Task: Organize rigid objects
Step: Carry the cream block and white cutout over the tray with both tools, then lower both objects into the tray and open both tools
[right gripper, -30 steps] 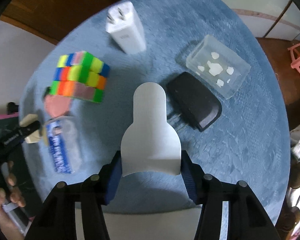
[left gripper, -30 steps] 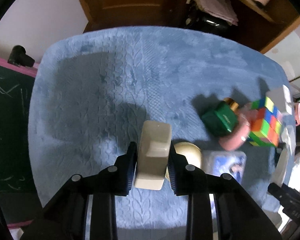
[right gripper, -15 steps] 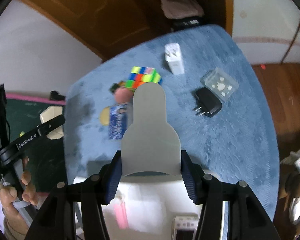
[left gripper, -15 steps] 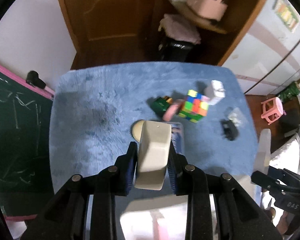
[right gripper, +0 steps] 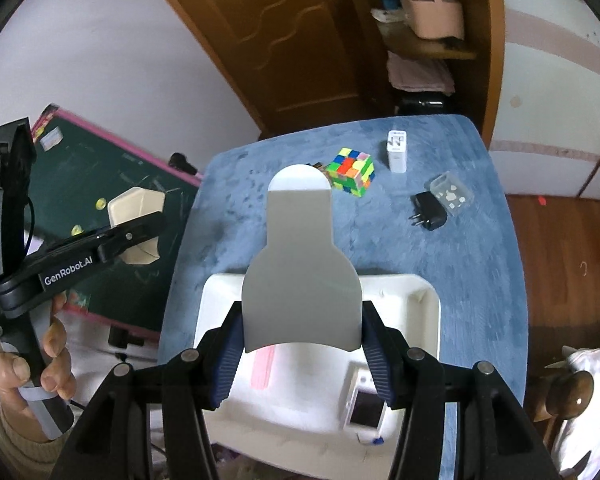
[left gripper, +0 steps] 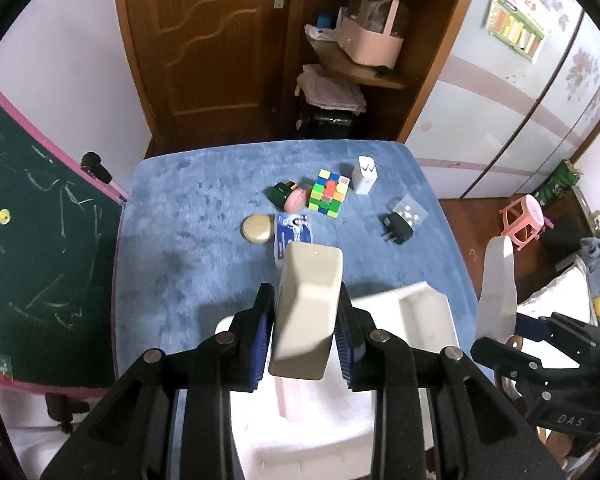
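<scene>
My left gripper (left gripper: 305,334) is shut on a beige box (left gripper: 307,307), held high above a white tray (left gripper: 420,320) at the table's near edge. My right gripper (right gripper: 301,354) is shut on a flat grey bottle-shaped piece (right gripper: 300,264), also above the white tray (right gripper: 424,292). On the blue cloth lie a colour cube (left gripper: 327,193), a white charger (left gripper: 363,175), a black plug adapter (left gripper: 397,229), a clear case (left gripper: 410,212), a green bottle (left gripper: 282,193), a pink object (left gripper: 295,201), a blue card pack (left gripper: 294,234) and a beige round disc (left gripper: 257,229).
The tray holds a pink strip (right gripper: 262,368) and a small white device (right gripper: 362,398). A chalkboard (left gripper: 32,256) stands left of the table. A wooden door (left gripper: 208,40) and shelves (left gripper: 364,64) are behind it. A pink stool (left gripper: 524,218) stands at the right.
Both grippers have risen and pulled back from the table with their objects held. The objects on the cloth now look small and far, and the white tray has come into view below.
</scene>
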Tool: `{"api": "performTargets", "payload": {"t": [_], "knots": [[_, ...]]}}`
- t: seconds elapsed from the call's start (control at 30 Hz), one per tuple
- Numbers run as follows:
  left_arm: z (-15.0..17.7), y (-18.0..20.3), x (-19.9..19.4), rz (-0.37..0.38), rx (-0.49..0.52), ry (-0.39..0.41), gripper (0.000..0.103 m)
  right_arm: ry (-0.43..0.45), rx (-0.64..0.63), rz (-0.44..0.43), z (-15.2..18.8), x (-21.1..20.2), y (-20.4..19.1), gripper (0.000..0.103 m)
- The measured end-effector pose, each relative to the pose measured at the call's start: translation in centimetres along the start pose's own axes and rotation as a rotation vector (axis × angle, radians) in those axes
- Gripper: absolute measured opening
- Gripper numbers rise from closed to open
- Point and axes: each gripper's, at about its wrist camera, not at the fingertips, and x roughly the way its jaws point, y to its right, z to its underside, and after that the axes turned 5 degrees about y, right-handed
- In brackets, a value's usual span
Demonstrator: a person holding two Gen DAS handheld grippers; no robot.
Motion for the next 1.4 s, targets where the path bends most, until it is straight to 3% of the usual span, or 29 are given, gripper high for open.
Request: {"api": "performTargets", "payload": {"t": [0.2, 0.5, 0.93, 1.23, 1.4], "knots": [[3.4, 1.2, -1.2, -0.014, 0.023, -0.002, 0.031, 0.009, -0.059, 0.000, 3.2, -1.5, -1.2, 0.056], [8.3, 1.6, 0.4, -0.038, 0.014, -0.055, 0.031, -0.045, -0.105, 0.042, 7.5, 0.2, -1.9, 0.056], [16.7, 0.0, 7.8, -0.027, -0.065, -0.272, 0.031, -0.233, -0.161, 0.134, 13.3, 8.5, -2.0, 0.056], [19.2, -0.6, 11.2, -0.037, -0.081, -0.339, 0.031, -0.346, -0.201, 0.181, 15.9, 13.2, -1.6, 0.056], [19.7, -0.8, 12.2, -0.046, -0.081, -0.359, 0.031, -0.361, -0.233, 0.194, 16.3, 14.3, -1.6, 0.056]]}}
